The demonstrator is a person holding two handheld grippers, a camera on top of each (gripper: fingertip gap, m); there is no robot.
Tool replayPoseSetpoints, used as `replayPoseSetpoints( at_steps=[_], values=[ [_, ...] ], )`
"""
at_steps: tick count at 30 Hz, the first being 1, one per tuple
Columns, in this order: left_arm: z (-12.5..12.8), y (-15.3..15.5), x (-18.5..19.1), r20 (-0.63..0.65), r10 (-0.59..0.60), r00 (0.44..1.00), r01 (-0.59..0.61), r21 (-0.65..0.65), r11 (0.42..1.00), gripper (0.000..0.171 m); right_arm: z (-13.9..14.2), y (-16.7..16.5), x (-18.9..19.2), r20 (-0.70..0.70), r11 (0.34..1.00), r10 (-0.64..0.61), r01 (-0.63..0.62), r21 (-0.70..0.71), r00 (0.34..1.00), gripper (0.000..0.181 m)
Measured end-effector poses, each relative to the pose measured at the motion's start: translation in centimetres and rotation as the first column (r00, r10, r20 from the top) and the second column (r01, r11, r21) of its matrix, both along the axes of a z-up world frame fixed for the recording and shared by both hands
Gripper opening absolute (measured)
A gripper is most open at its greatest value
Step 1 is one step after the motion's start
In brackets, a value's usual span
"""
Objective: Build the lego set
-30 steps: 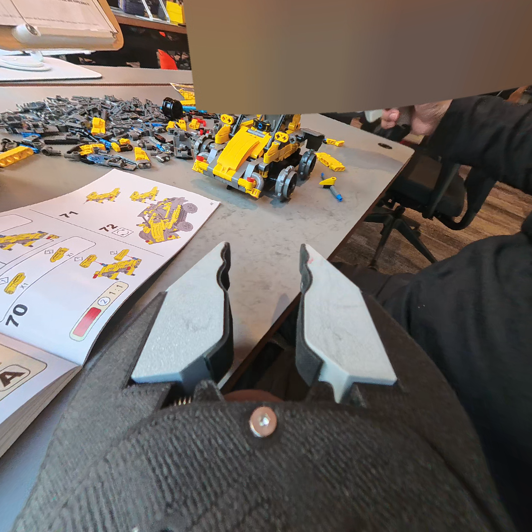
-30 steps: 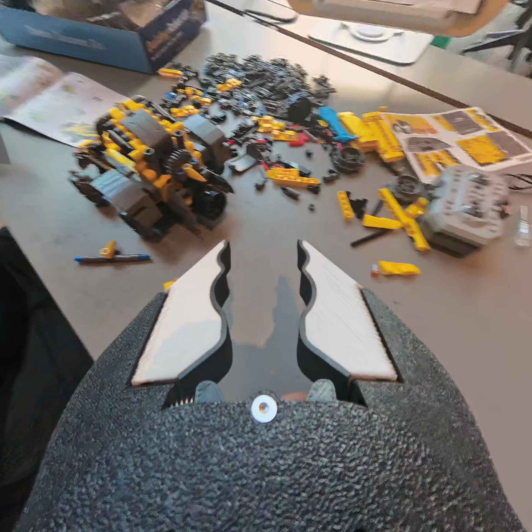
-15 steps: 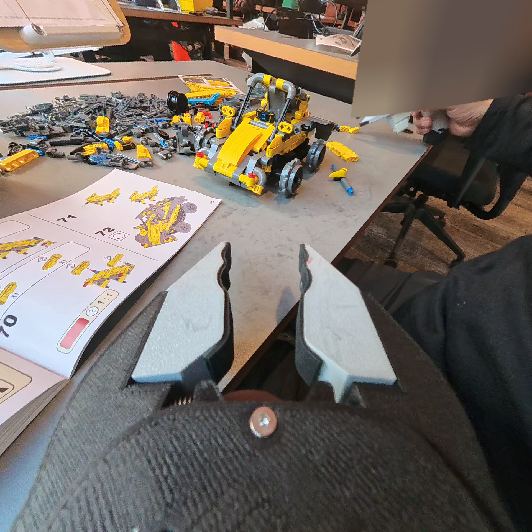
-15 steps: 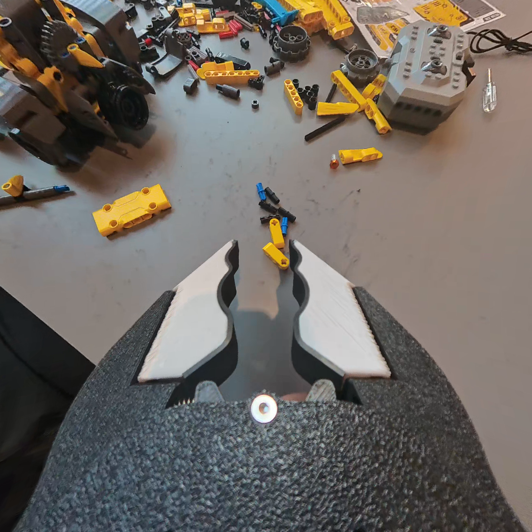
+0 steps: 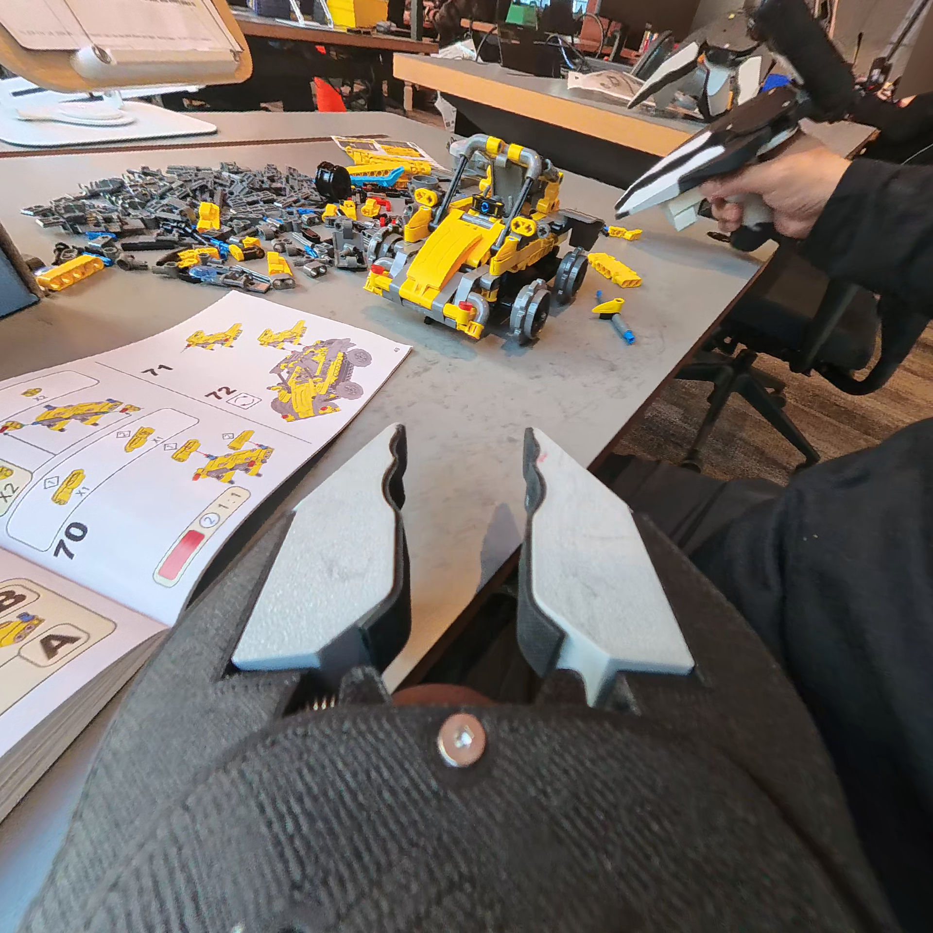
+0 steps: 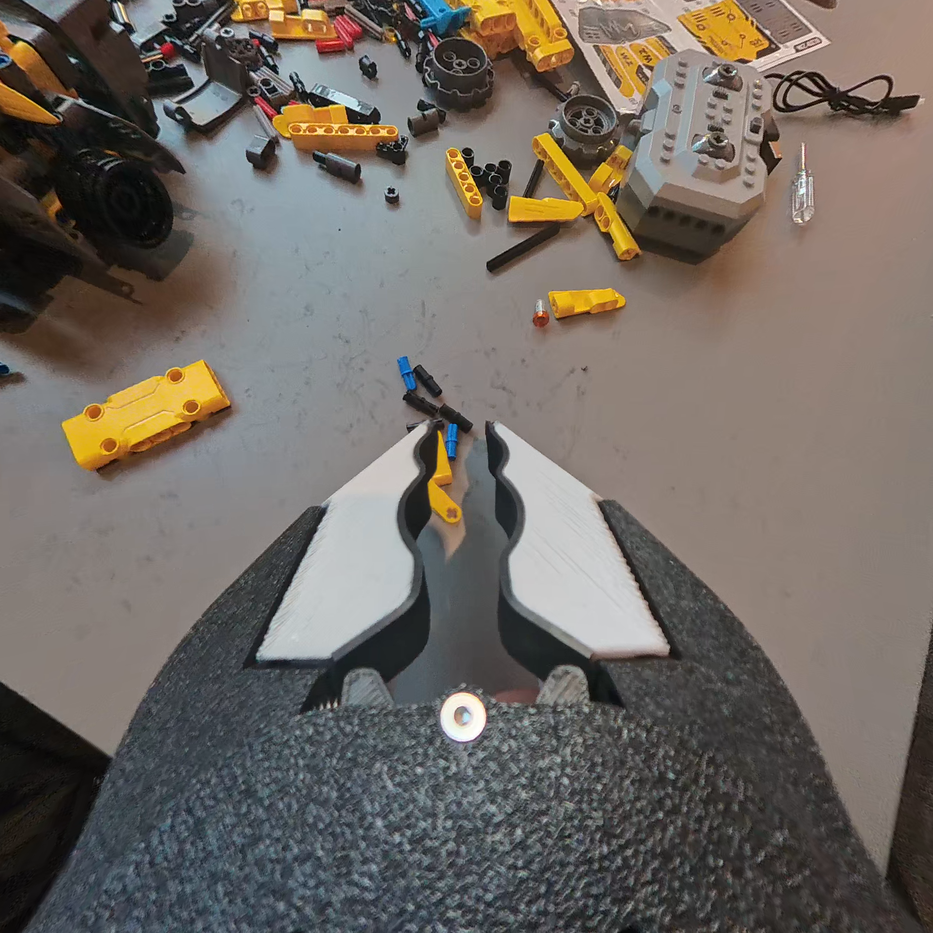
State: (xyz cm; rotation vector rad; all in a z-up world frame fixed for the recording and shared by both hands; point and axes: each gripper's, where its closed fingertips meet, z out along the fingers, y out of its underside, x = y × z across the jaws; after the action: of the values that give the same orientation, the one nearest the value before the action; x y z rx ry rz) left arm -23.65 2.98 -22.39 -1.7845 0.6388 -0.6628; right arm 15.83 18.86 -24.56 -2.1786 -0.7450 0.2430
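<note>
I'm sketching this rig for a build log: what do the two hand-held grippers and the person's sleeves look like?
Left hand-held gripper: a black textured body with a silver screw in the middle, two light grey wedge fingers with black wavy inner edges, and a small red mark near one tip. Right hand-held gripper: the same build, with whiter ridged fingers. The sleeve is dark.

I see a matt grey table (image 6: pixel 707 454), scuffed and smudged. Beside the glossy yellow plastic panel (image 6: pixel 146 414) lie small shiny plastic pins (image 6: pixel 428 379). My right gripper (image 6: pixel 459 429) has coarse, pebbled black housing and ridged white fingers (image 6: pixel 565 550) (layered plastic, apparently). On that table, a smooth paper booklet (image 5: pixel 166 444) looks faintly satiny.
</note>
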Motion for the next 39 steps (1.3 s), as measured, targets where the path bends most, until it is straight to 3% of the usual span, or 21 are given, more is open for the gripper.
replayPoseSetpoints(
  at_steps=[8,25,39],
  values=[
    [0.1,0.2,-0.2,0.021,0.011,1.0,-0.011,-0.006,1.0,0.04,-1.3,-0.5,-0.5,-0.01,1.0,-0.005,0.005,-0.018,1.0,0.018],
    [0.0,0.4,0.0,0.008,0.025,1.0,-0.025,-0.004,1.0,0.04,-0.4,-1.3,0.9,-0.037,0.999,-0.04,0.04,0.003,0.999,0.02],
    [-0.1,0.3,0.4,-0.005,0.025,1.0,-0.025,0.005,1.0,0.039,-0.7,-2.8,1.1,-0.021,0.998,0.038,-0.039,-0.052,0.999,0.028]
  ],
)
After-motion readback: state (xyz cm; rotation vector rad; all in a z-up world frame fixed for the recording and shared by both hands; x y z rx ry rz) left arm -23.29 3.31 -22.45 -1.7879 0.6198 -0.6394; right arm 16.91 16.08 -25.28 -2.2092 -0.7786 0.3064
